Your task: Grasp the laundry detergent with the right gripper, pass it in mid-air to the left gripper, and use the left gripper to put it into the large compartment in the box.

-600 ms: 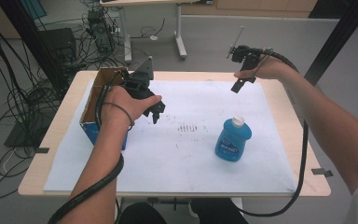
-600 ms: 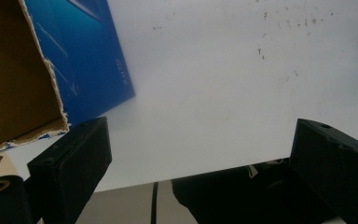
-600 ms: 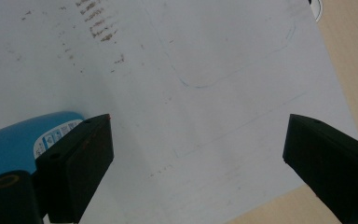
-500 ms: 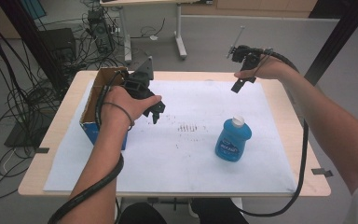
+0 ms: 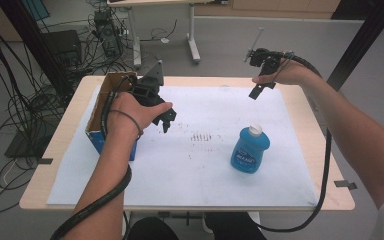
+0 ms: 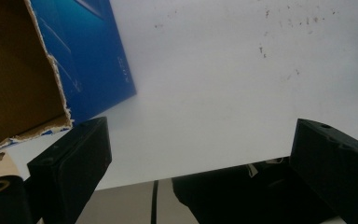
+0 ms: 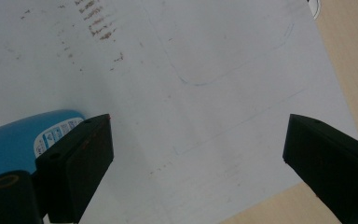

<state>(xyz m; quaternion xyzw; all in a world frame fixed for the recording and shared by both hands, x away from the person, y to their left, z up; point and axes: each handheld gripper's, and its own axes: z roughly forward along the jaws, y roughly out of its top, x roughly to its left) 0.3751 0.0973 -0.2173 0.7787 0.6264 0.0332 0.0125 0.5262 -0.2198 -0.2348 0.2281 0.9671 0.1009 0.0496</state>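
A blue bottle (image 5: 250, 151) with a white cap stands upright on the white paper at centre right. It also shows at the lower left of the right gripper view, bottle (image 7: 18, 137). My right gripper (image 5: 258, 90) hangs above the table's far side, behind the bottle, and its jaws stand wide open, right gripper (image 7: 196, 140). An open blue cardboard box (image 5: 101, 117) sits at the left. My left gripper (image 5: 167, 120) hovers just right of the box, open with nothing between its jaws, left gripper (image 6: 200, 140). The box's torn brown inside, box (image 6: 23, 74), shows at the upper left there.
A white paper sheet (image 5: 190, 170) with dark smudges covers most of the wooden table (image 5: 330, 150). Cables trail from both grippers over the near edge. Beyond the table are floor cables, equipment and another desk's legs.
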